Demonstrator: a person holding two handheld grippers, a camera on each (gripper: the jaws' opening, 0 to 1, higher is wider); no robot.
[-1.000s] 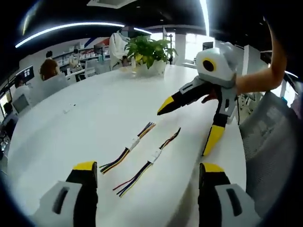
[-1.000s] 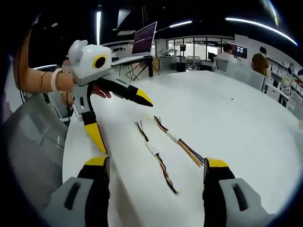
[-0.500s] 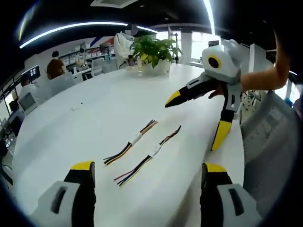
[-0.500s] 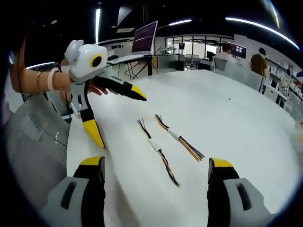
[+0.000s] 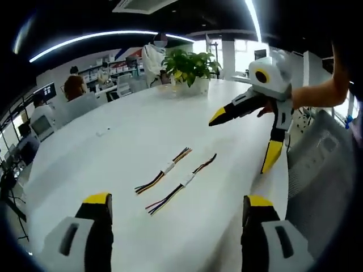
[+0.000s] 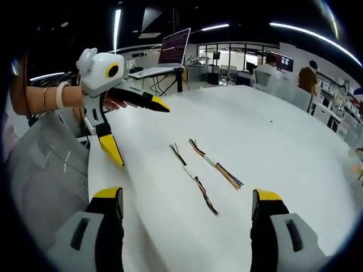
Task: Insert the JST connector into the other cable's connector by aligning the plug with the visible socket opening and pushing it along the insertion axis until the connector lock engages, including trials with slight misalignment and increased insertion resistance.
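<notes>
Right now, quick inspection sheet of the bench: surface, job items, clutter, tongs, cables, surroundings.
Surface: white table, bare around the work.
Job's things: two cable pieces, near cable and far cable, side by side, apart, each with a white connector midway.
Clutter: small unclear item farther out on the table.
Tongs: left tongs and right tongs both open, above the table, holding nothing.
Cables: loose multicoloured wire ends, not tangled.
Surroundings: potted plant at the table's far end; people at desks; monitor; mesh chair.
</notes>
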